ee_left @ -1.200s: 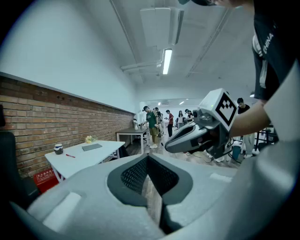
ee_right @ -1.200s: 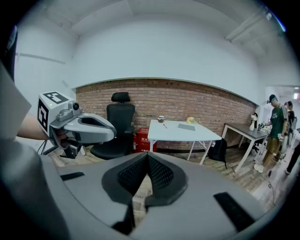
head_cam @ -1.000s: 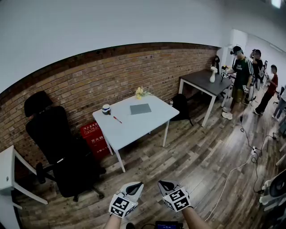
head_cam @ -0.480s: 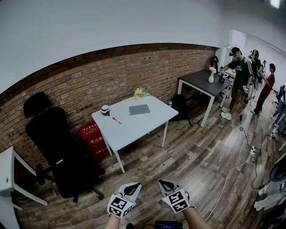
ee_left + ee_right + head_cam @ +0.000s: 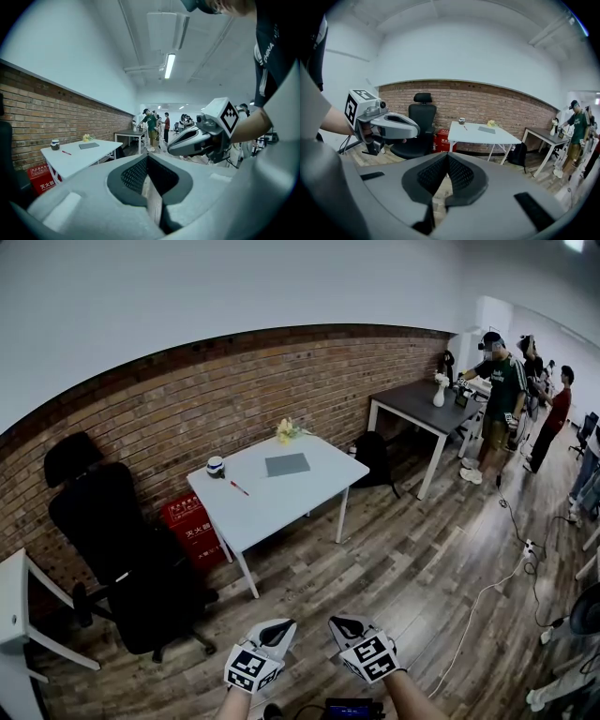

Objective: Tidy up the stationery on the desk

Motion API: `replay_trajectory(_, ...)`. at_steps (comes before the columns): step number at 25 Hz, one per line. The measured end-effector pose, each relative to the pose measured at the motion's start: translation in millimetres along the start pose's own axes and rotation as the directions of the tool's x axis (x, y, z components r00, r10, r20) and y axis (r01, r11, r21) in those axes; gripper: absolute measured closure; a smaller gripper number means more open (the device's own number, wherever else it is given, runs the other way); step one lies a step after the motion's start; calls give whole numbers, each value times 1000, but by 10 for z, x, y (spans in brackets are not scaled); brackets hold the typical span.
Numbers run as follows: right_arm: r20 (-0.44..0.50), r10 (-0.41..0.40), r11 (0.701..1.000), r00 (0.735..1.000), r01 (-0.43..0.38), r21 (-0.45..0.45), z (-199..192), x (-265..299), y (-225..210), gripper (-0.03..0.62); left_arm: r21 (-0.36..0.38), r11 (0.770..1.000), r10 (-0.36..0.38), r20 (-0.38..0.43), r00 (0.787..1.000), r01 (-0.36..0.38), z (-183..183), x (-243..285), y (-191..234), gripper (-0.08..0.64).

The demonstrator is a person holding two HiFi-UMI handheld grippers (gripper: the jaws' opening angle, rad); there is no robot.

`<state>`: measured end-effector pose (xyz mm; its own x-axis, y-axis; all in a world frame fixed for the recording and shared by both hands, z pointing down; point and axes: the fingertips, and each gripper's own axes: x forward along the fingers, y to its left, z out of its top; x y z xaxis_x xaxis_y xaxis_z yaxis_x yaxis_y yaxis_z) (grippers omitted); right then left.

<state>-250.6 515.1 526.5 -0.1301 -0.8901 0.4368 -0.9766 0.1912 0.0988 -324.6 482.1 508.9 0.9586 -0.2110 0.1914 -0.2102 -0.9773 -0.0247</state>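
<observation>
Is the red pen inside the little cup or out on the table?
Out. The red pen lies flat on the white table, beside the cup and not in it.

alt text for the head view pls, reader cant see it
Two shut grippers, the left gripper and the right gripper, are held low over a wooden floor, well short of a white rectangular desk against a red brick wall. On it are a flat grey pad, a red pen, a small jar and yellow flowers.
</observation>
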Motion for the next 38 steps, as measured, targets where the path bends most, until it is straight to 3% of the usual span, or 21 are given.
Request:
replay_trajectory(7, 9, -18, 999, 1000, 17, 29, -32, -61, -125, 583, 24, 1000, -18, -44, 999, 19, -53, 69, -97, 554)
replay_trajectory(25, -16, -20, 997, 1000, 21, 80, -627, -426, -908, 583, 2, 999, 48, -109, 993, -48, -197, 671, -469, 554)
replay_trajectory(30, -17, -19, 995, 1000, 20, 98, -678, -358, -1067, 583, -19, 998, 59, -136, 989, -63, -303, 793, -362, 554)
replay_trajectory(38, -53, -38, 990, 998, 45, 134, -598, 91, -1358, 583, -48, 999, -14, -138, 990, 8, -342, 1279, 61, 554)
